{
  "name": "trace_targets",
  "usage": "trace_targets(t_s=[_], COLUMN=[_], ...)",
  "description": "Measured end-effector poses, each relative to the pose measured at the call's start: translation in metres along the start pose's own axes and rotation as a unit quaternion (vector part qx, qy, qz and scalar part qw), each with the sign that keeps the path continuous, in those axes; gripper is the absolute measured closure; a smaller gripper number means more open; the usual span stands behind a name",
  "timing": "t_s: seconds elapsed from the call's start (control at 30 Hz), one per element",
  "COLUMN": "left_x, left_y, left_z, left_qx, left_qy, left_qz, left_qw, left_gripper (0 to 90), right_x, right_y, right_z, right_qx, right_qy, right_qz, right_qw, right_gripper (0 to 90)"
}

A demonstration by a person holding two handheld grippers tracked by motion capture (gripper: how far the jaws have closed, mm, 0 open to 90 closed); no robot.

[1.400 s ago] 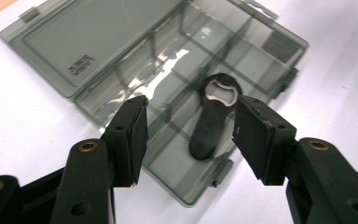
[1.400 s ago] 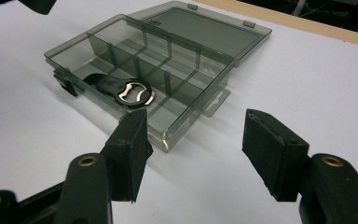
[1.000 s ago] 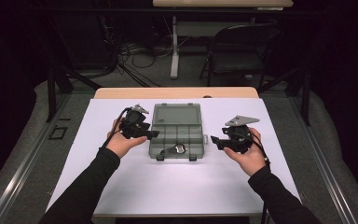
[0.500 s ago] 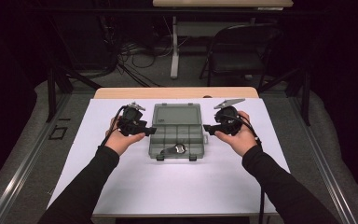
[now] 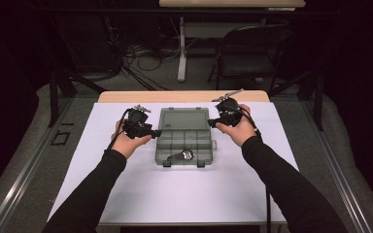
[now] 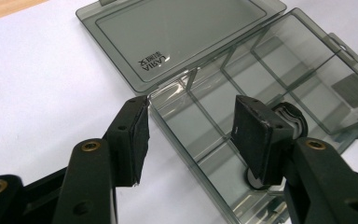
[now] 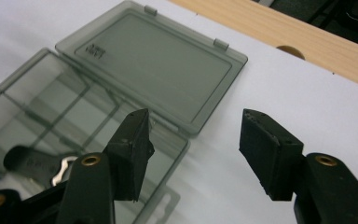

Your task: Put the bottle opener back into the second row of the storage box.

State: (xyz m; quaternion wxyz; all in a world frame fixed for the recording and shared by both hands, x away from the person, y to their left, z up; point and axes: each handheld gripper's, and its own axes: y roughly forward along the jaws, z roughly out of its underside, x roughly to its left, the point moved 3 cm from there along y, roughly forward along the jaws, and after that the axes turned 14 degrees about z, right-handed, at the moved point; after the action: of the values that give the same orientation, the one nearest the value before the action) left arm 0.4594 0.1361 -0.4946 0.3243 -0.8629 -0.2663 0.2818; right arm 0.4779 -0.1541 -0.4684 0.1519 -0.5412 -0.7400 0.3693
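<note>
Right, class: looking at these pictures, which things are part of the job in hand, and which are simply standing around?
Part of the job:
open grey compartment box
key lying in it
left gripper
right gripper

Just standing around:
chair
cables on the floor

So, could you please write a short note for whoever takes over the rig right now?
Left gripper: open, nothing held, jaws straddling the left wall of the organiser box.
Right gripper: open, empty, at the box's right far corner near the hinge.
Box: smoky clear plastic, in the middle of the white table cover, its lid lying flat open behind it.
Inside: a key with a black head in the near compartment; the other compartments look empty.
Done: box is open.
Left: probably closing the lid, though neither gripper grips it yet.
</note>
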Motion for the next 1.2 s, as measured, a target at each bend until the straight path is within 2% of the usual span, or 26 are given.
trace_targets(t_s=[0.23,0.4,0.73,0.93,1.2], left_x=[0.005,0.009,0.013,0.016,0.02], left_y=[0.004,0.007,0.013,0.018,0.024], left_z=[-0.001,-0.001,-0.001,-0.001,0.0], left_qx=[-0.001,0.002,0.009,0.021,0.024], left_qy=[-0.005,-0.008,-0.018,-0.021,-0.03], left_qz=[-0.005,-0.01,-0.016,-0.016,-0.016], left_qw=[1.0,0.9999,0.9997,0.9994,0.9991], left_gripper=[46.5,47.0,47.3,47.3,47.3], right_x=[0.005,0.009,0.01,0.012,0.016], right_y=[0.013,0.024,0.045,0.058,0.076], right_z=[-0.015,-0.02,-0.025,-0.023,-0.018], right_qx=[0.009,0.019,0.03,0.041,0.064], right_qy=[0.007,0.004,0.021,0.022,0.03], right_qz=[0.007,0.018,0.026,0.026,0.025], right_qw=[0.9999,0.9997,0.999,0.9986,0.9972], right_gripper=[41.3,40.9,41.1,41.0,40.7])
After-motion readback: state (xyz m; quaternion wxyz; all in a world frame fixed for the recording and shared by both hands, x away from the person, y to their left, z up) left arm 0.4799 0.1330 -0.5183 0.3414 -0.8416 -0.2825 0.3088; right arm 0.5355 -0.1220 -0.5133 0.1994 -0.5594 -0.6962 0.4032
